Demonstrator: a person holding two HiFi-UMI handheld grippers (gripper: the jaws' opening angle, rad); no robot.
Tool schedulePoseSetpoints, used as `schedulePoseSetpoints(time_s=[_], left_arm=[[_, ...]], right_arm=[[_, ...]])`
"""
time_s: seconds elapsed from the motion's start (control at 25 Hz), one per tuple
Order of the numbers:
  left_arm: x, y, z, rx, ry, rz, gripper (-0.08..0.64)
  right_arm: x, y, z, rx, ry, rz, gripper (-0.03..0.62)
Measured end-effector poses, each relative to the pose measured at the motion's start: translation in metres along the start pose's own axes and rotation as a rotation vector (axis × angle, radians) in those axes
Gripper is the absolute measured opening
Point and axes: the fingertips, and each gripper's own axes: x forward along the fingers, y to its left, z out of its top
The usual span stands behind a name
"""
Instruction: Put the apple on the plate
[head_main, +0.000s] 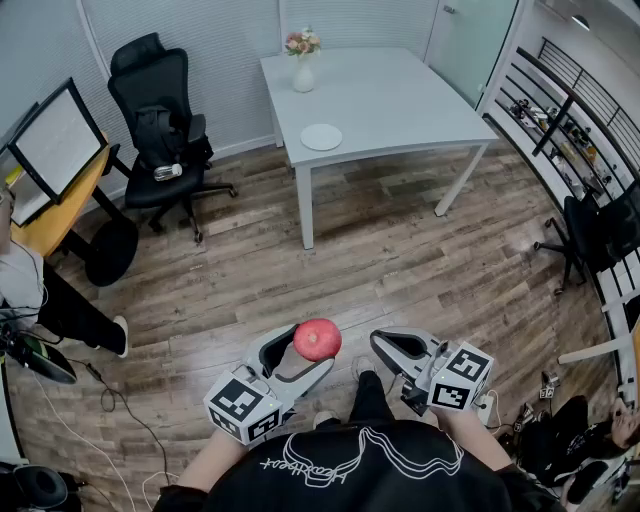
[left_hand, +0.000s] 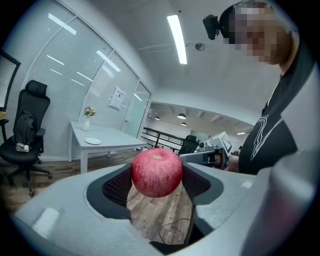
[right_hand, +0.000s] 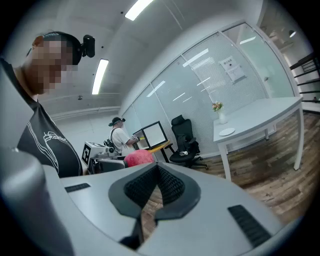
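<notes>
Currently, the left gripper (head_main: 305, 352) sits at the lower middle of the head view, its jaws spread wide and clamped on the apple (head_main: 317, 340). In the left gripper view the red fruit is pinched between the two dark ribbed pads, one pressing on each side, with its stem dimple facing up and wooden floor (head_main: 400, 250) showing beneath it. Just to the right in the head view, the right gripper (head_main: 388, 348) is near the apple but apart from it. The right gripper view shows its jaws closed, tips together, with nothing between them.

Well apart from both grippers, the plate (head_main: 321, 137) lies in the upper middle of the head view, close to the near edge of a white table (head_main: 400, 100). It is white, round and bare. A vase of flowers (head_main: 303, 68) stands further back on the same table. A black office chair (head_main: 158, 110) stands at the upper left, left of the table.
</notes>
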Motion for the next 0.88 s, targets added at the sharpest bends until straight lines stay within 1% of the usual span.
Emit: schedulePoseSetpoints(time_s=[0.12,0.24,0.48,0.68,0.88], left_arm=[[0.006,0.000,0.001,-0.006,0.001,0.008,0.322],[0.011,0.002,0.001,-0.022,-0.001,0.012,0.322],[0.029,0.004,0.006,-0.046,0.015,0.024,0.322],[0.063,0.010,0.029,-0.066,0.004,0.022,0.322],[0.113,0.016,0.047,-0.047,0.019,0.013,0.322]], right_arm=[[-0.003,-0.003,0.001,0.012,-0.005,0.021,0.009],[-0.002,-0.010,0.002,0.045,-0.014,0.038,0.009],[-0.005,-0.034,0.012,0.063,-0.011,0.028,0.009],[-0.011,-0.063,0.035,0.057,-0.017,0.044,0.009],[-0.022,-0.104,0.058,0.056,-0.029,0.056,0.009]])
